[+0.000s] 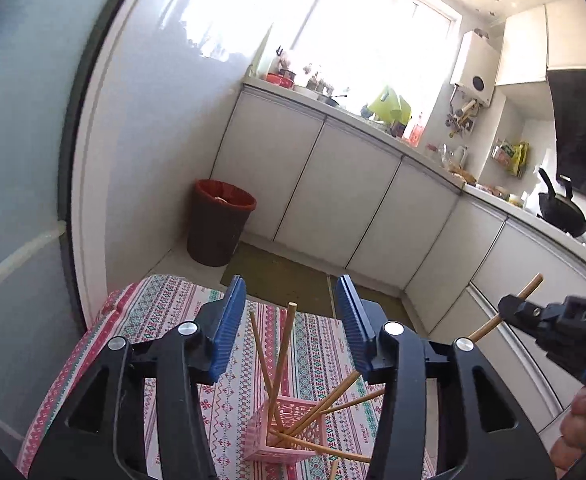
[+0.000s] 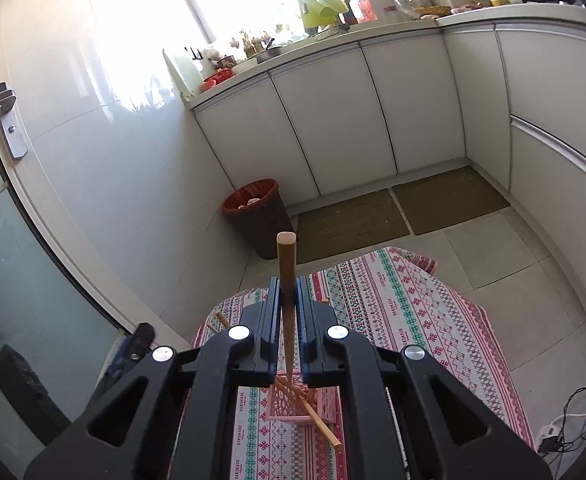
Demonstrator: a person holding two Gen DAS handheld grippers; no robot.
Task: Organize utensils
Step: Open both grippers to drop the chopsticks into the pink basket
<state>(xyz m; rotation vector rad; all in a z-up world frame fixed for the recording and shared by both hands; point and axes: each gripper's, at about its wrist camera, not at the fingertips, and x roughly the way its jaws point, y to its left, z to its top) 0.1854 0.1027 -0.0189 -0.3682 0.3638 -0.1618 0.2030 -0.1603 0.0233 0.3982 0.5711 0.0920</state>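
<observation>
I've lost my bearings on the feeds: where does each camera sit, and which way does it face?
Left wrist: on the left gripper, open, facing the pink basket of chopsticks, kitchen cabinets beyond; the right gripper and a hand show at right.
Right wrist: on the right gripper, shut on a chopstick, above the same basket.
Shared: basket, patterned tablecloth, red bin.
</observation>
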